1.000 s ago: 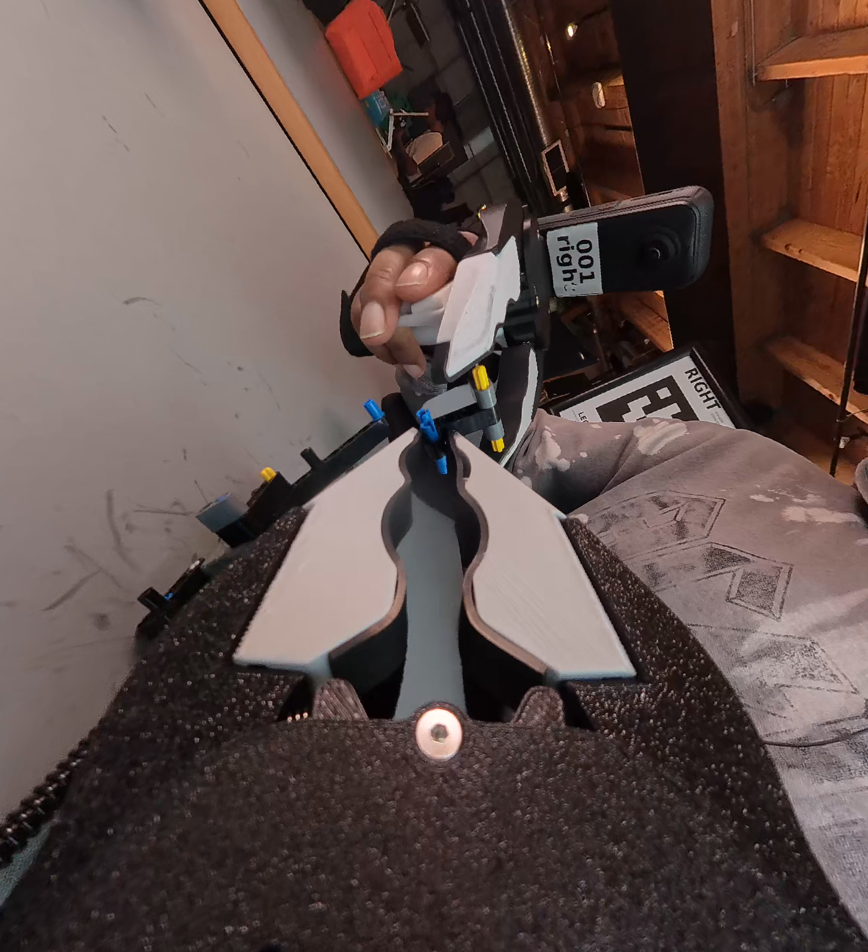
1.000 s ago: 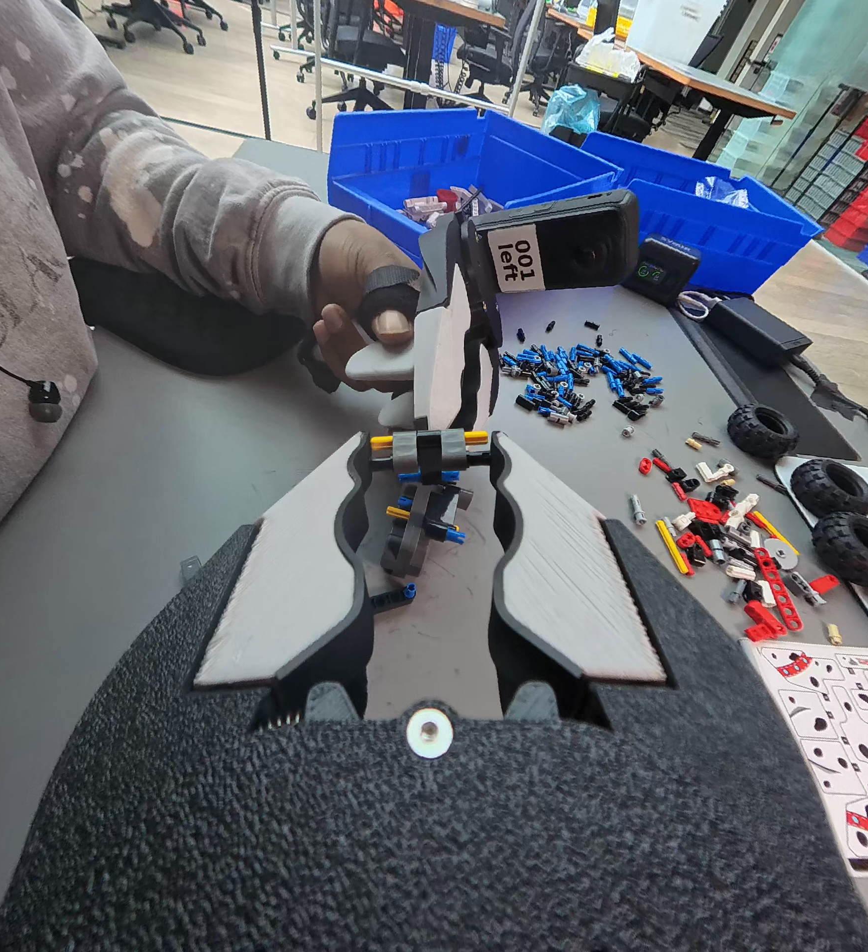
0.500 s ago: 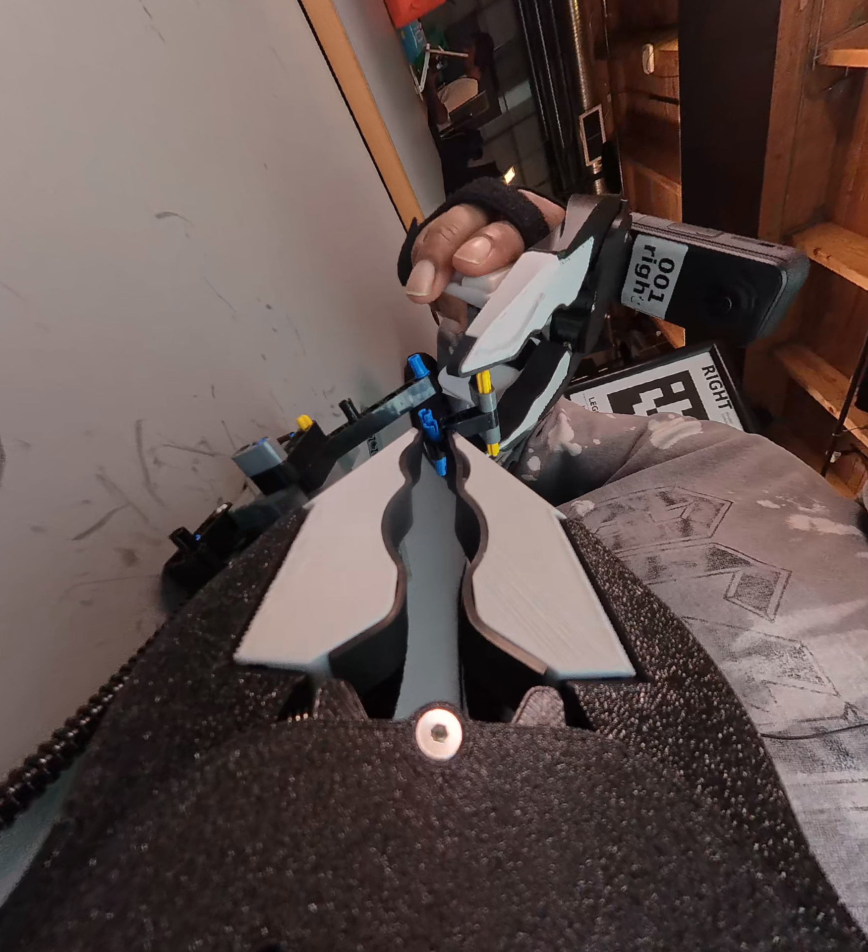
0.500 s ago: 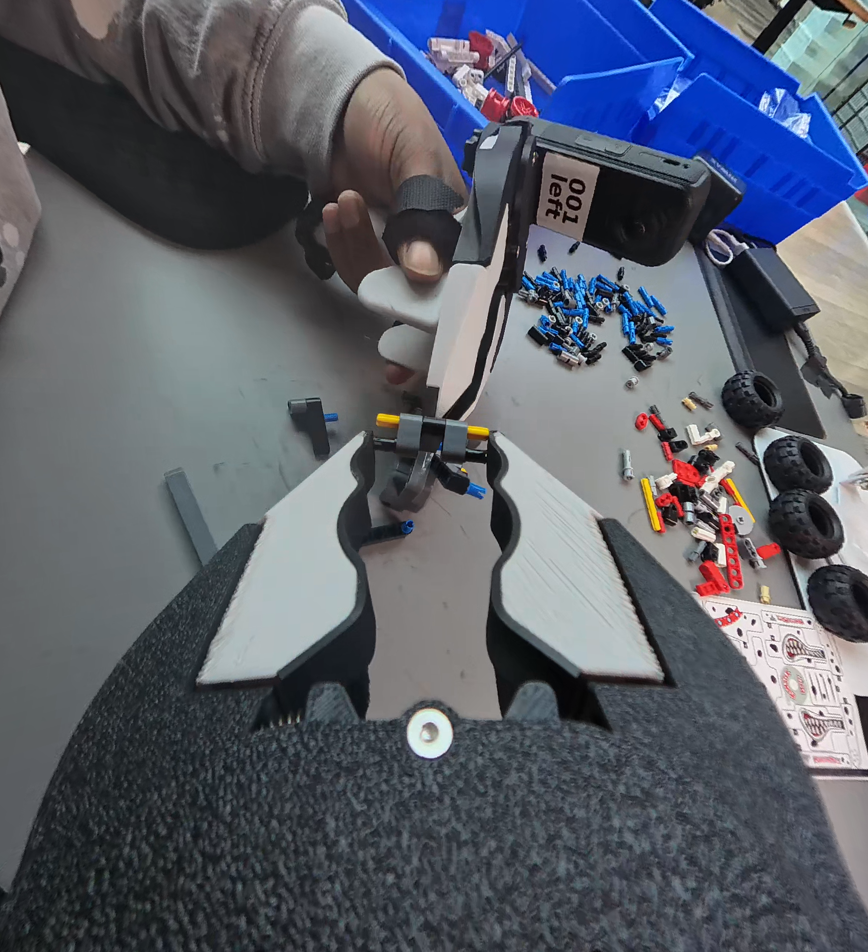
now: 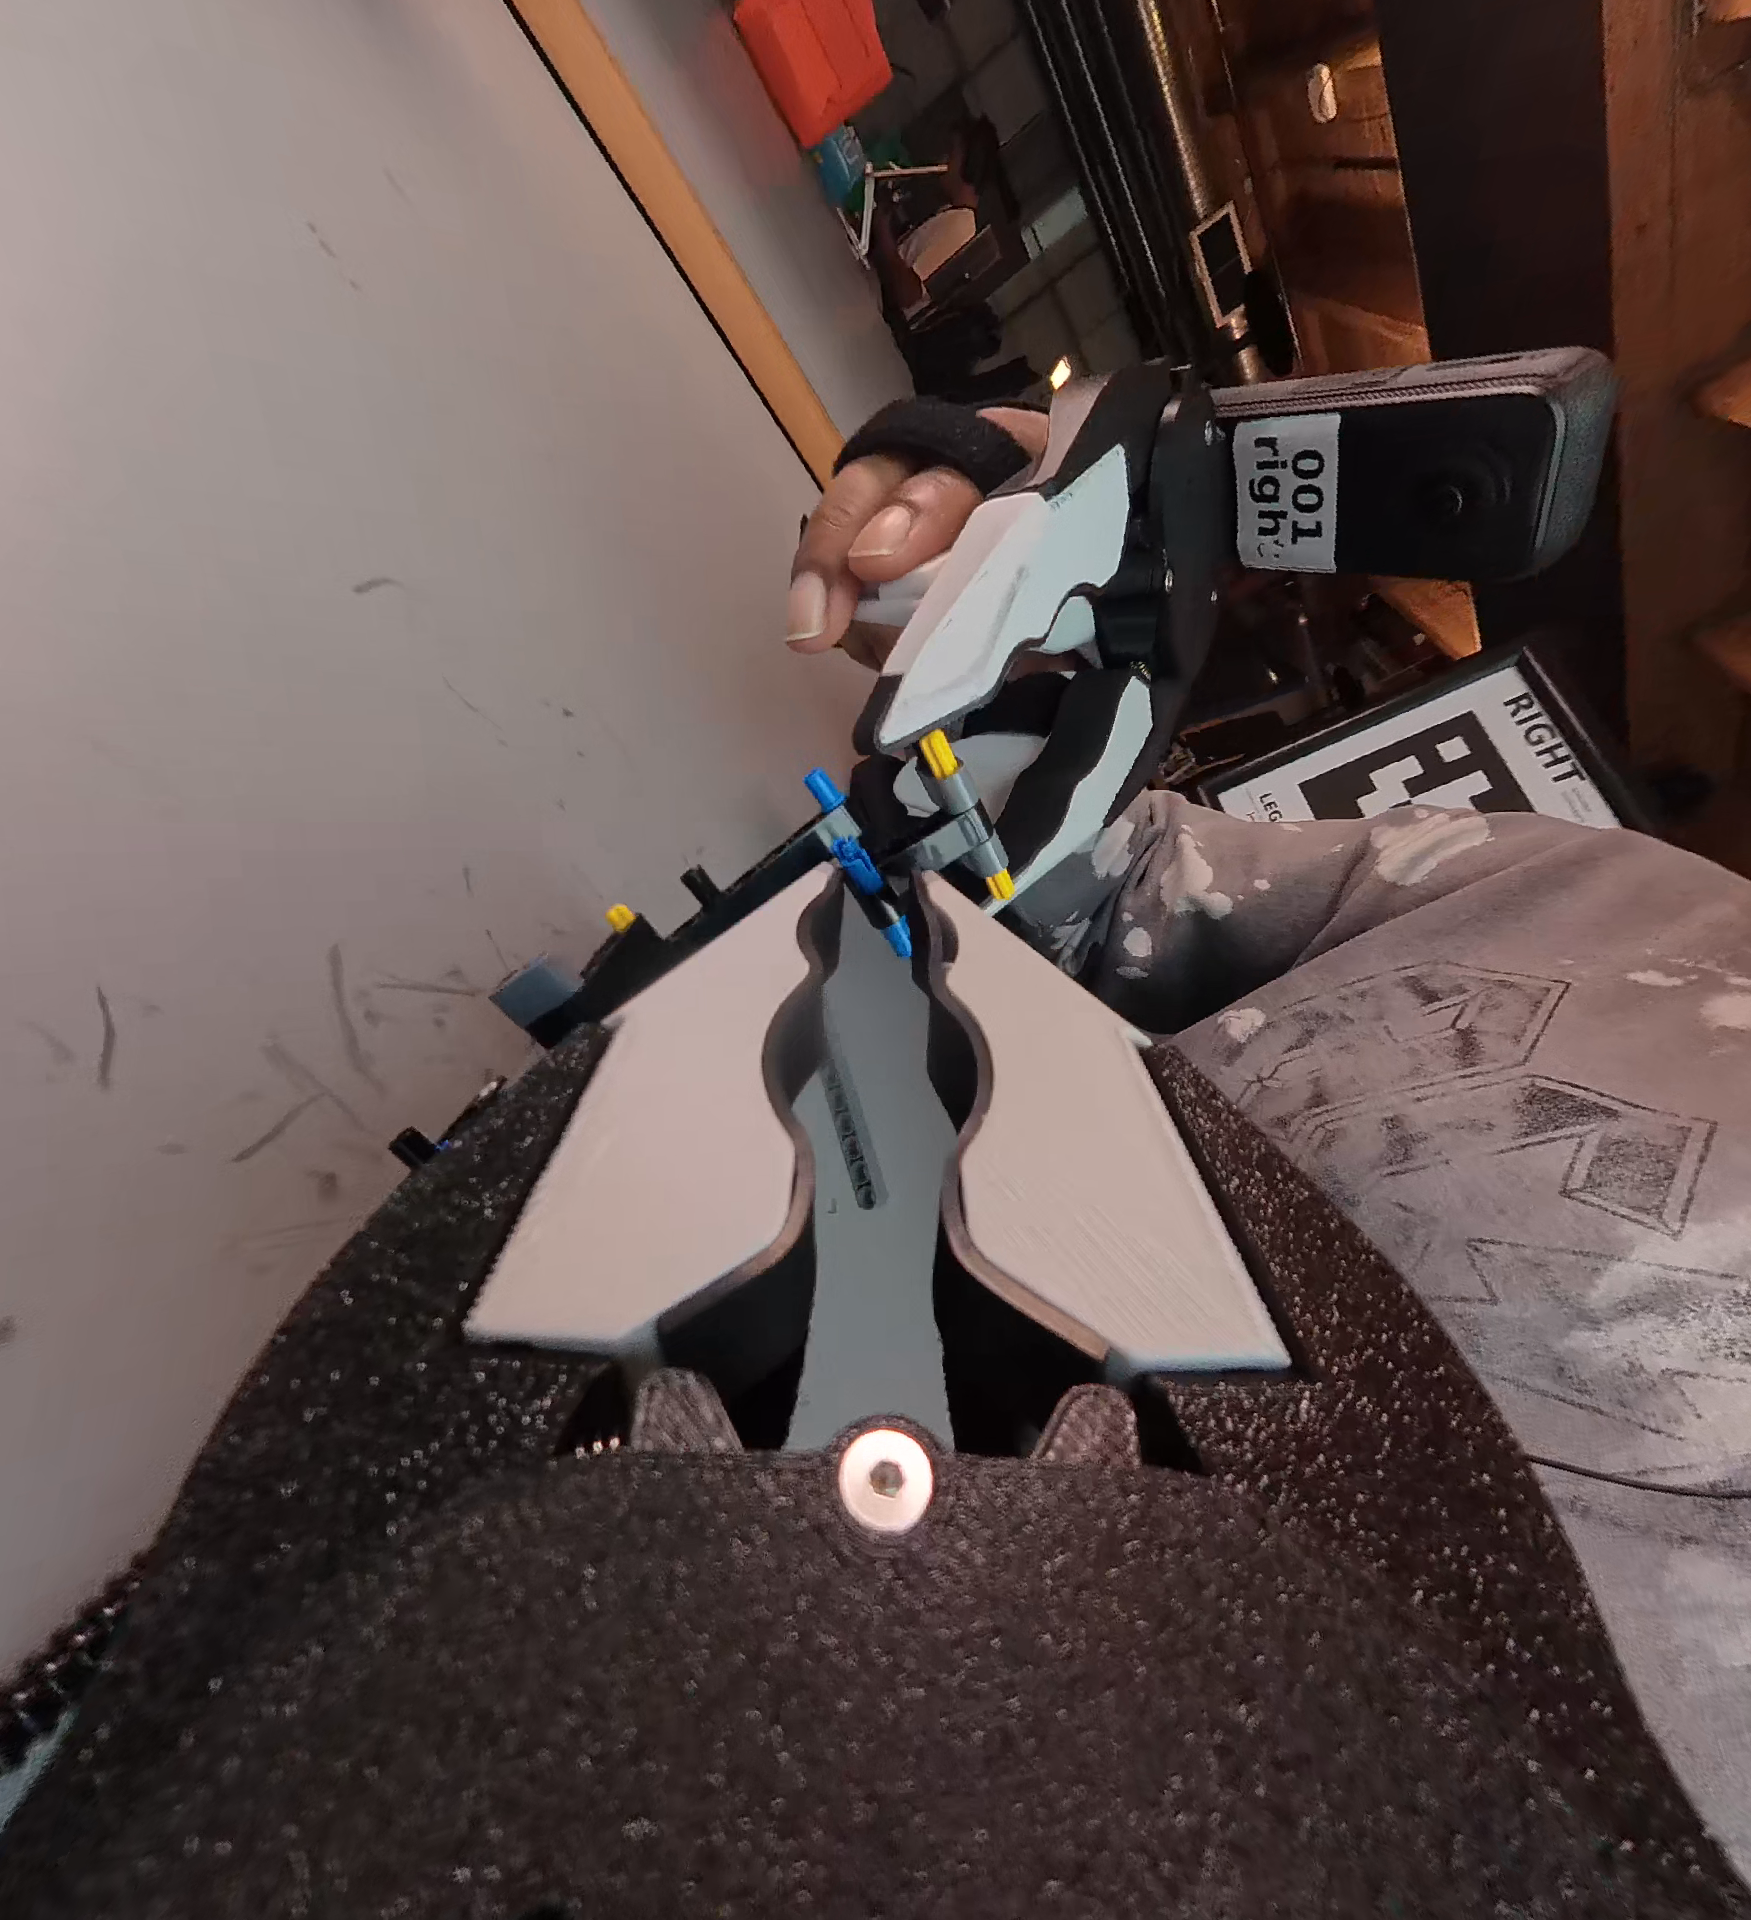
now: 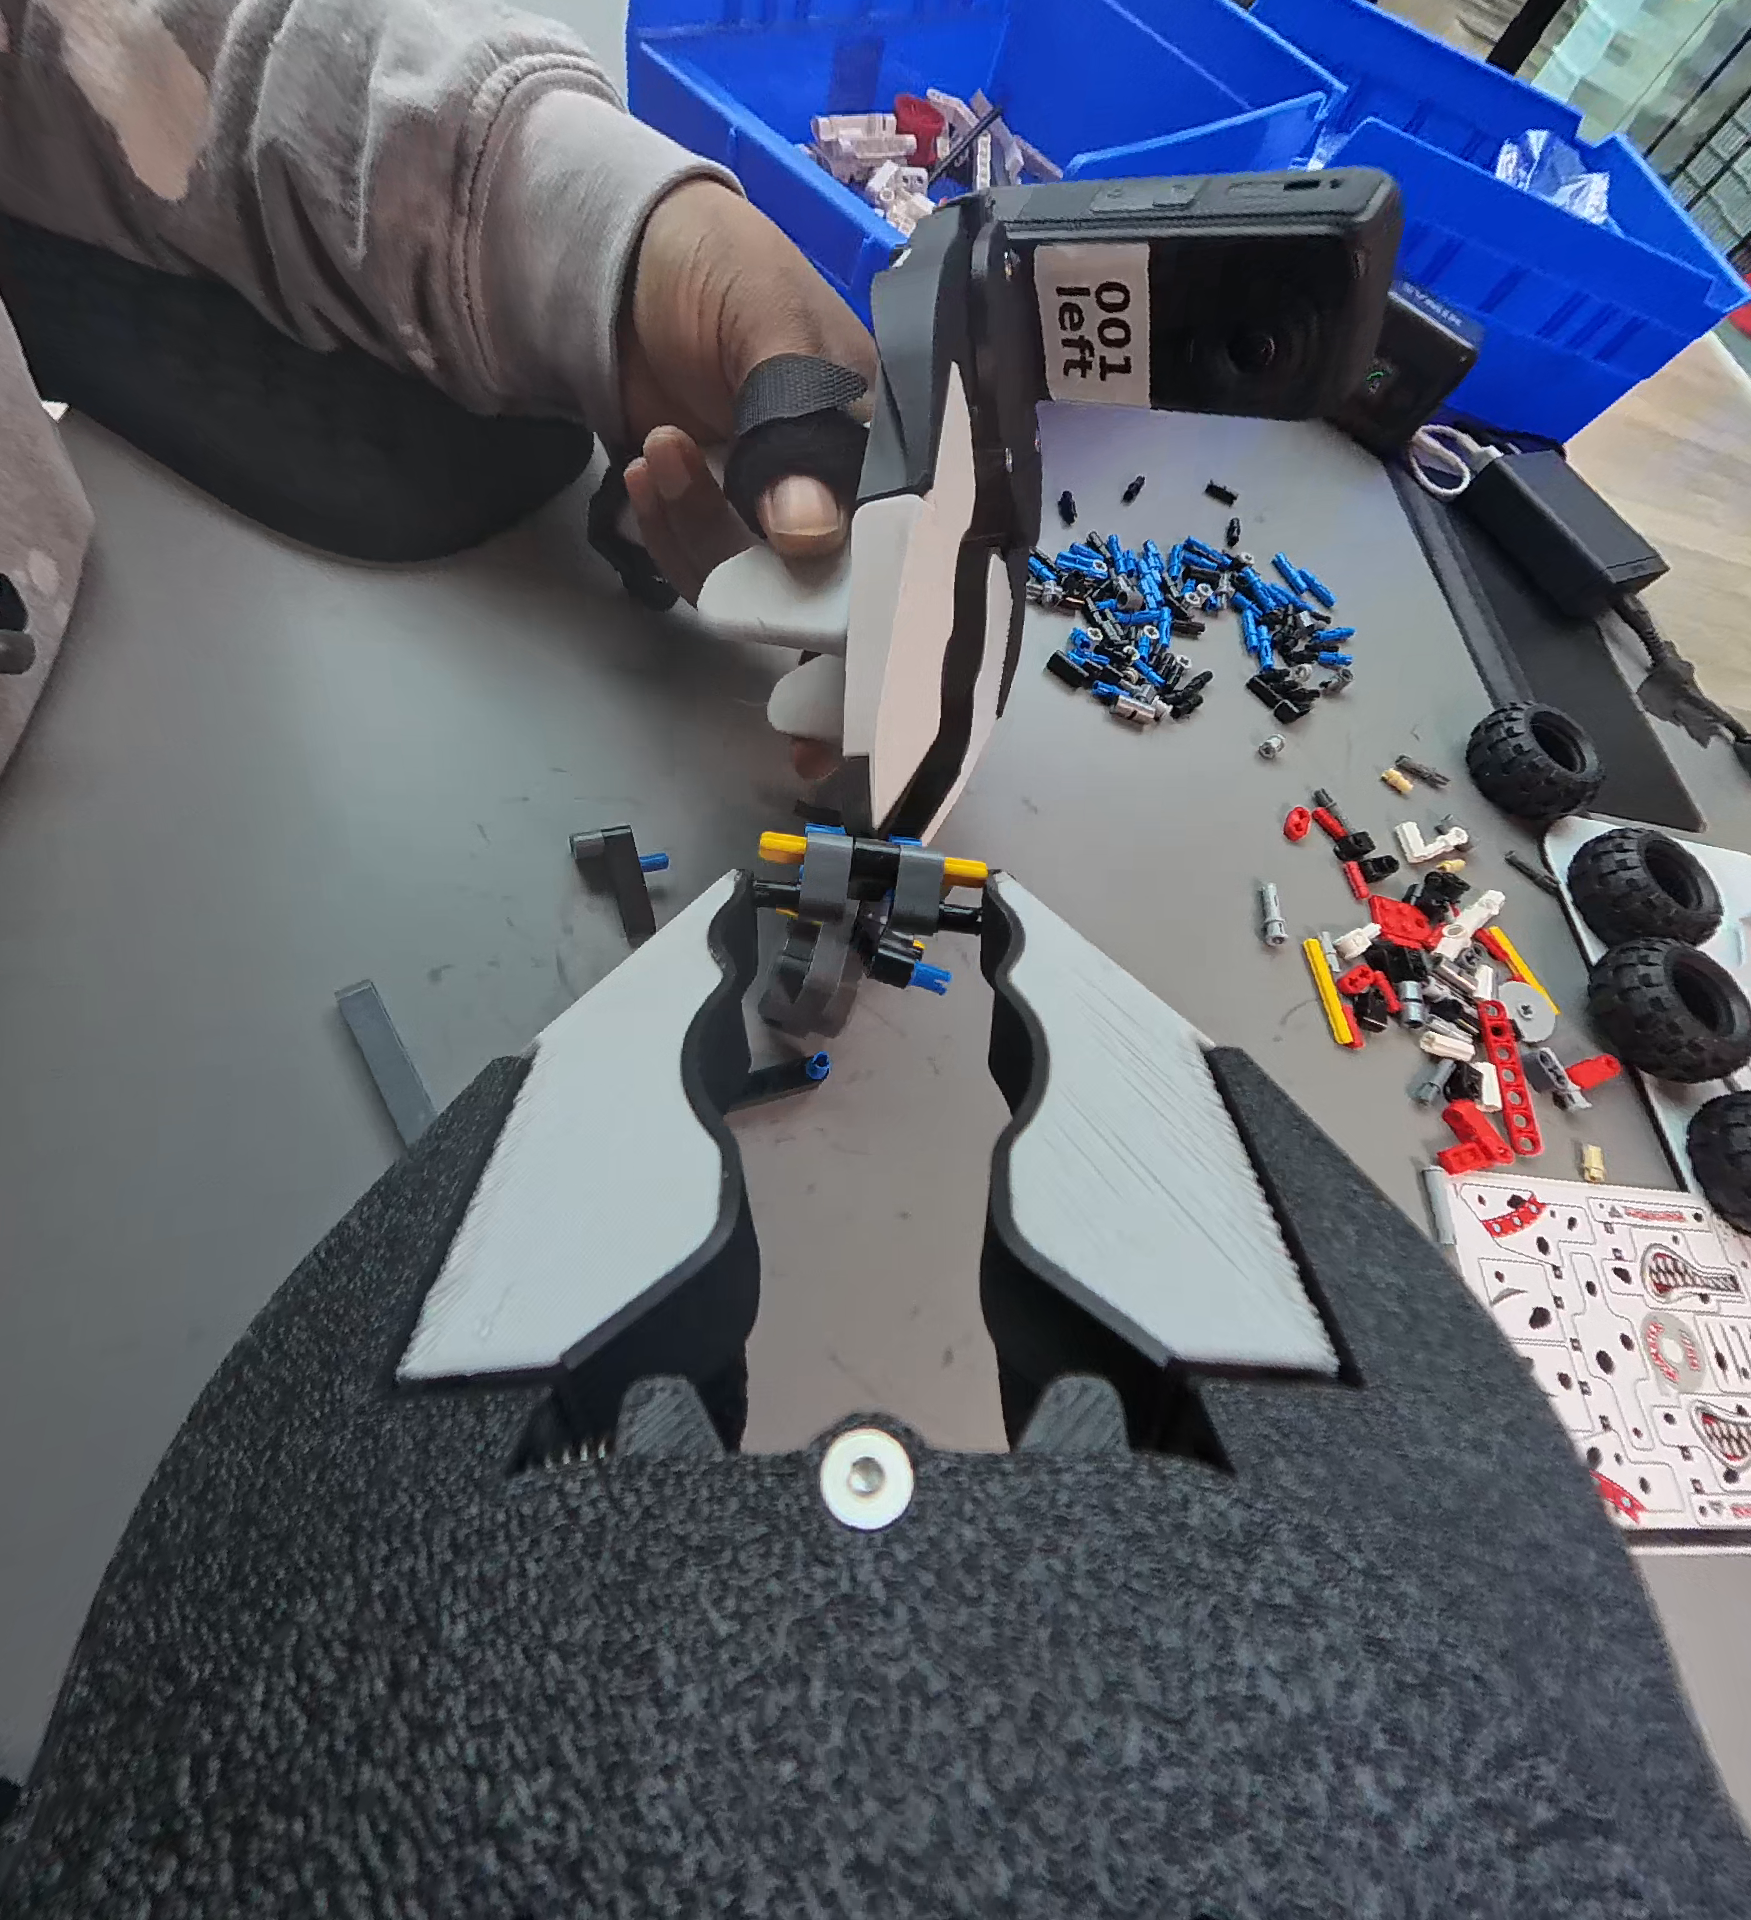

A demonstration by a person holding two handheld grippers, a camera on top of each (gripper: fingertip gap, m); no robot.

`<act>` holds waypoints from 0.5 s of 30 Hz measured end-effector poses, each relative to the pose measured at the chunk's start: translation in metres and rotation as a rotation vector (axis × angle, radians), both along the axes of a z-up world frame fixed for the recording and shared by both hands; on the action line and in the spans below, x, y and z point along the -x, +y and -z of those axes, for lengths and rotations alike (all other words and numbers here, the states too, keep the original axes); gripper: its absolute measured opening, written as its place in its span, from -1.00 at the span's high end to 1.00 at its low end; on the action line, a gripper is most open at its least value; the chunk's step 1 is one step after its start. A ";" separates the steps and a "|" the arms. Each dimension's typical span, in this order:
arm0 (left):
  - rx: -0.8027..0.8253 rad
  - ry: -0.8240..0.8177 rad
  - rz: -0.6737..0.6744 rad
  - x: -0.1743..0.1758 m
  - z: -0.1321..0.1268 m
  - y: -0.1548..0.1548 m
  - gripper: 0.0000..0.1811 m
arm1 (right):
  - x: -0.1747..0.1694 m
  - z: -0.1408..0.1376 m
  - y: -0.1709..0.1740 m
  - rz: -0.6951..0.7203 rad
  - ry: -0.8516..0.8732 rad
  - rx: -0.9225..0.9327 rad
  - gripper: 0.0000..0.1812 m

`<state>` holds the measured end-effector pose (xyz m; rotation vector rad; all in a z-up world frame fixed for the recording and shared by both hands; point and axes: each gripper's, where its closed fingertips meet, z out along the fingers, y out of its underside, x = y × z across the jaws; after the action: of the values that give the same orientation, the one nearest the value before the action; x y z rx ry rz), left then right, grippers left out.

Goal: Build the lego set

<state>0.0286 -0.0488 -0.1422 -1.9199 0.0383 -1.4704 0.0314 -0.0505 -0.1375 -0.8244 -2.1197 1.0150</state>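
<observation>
A small grey and black lego assembly (image 6: 829,956) with yellow axle ends and blue pins hangs above the grey table (image 6: 279,831). My right gripper (image 6: 866,888) is shut on it, with the fingertips on the ends of its black axle. My left gripper (image 6: 892,800) comes down onto it from above. In the left wrist view my left gripper (image 5: 876,883) is shut on a blue pin of the assembly (image 5: 954,821). The right gripper (image 5: 964,727) holds it from the far side. A black beam (image 5: 705,914) of the assembly runs off under my left finger.
On the table lie a grey piece with a blue pin (image 6: 611,862), a grey beam (image 6: 383,1049), a pile of blue and black pins (image 6: 1193,623), red, white and black parts (image 6: 1422,977), several tyres (image 6: 1671,1008) and a sticker sheet (image 6: 1629,1351). Blue bins (image 6: 1058,83) stand behind. My two grippers' fingertips are within a few centimetres of each other.
Both grippers have kept hold of the assembly and turned with it. The right wrist view has tipped down toward the table. The loose grey pieces at the left have come into view.
</observation>
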 end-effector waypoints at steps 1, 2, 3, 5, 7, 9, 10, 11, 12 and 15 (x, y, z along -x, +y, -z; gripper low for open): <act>-0.025 0.025 -0.009 0.002 -0.001 0.001 0.83 | 0.000 -0.001 0.000 0.001 0.001 0.010 0.53; -0.047 0.053 -0.015 0.004 -0.002 0.001 0.80 | 0.001 -0.002 0.001 0.003 0.006 0.017 0.53; -0.069 0.079 -0.022 0.006 -0.003 0.001 0.78 | 0.002 -0.002 0.001 0.007 0.011 0.023 0.53; -0.116 0.119 -0.043 0.010 -0.006 0.002 0.75 | 0.003 -0.003 0.002 0.011 0.012 0.040 0.53; -0.162 0.173 -0.068 0.016 -0.007 0.004 0.70 | 0.003 -0.003 0.003 0.014 0.011 0.047 0.53; -0.207 0.234 -0.092 0.022 -0.008 0.006 0.62 | 0.004 -0.002 0.004 0.016 0.009 0.051 0.53; -0.223 0.264 -0.101 0.025 -0.007 0.006 0.56 | 0.003 -0.002 0.003 0.014 0.007 0.056 0.53; -0.235 0.294 -0.108 0.027 -0.007 0.006 0.52 | 0.003 -0.003 0.003 0.013 0.006 0.061 0.53; -0.245 0.318 -0.110 0.029 -0.006 0.006 0.49 | 0.004 -0.004 0.004 0.015 0.008 0.063 0.53; -0.267 0.401 -0.111 0.032 -0.002 0.005 0.41 | 0.003 -0.004 0.006 0.025 0.004 0.064 0.53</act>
<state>-0.0035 -0.0434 -0.1402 -1.9287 0.2919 -0.9382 0.0281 -0.0440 -0.1336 -0.8768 -2.0775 1.0758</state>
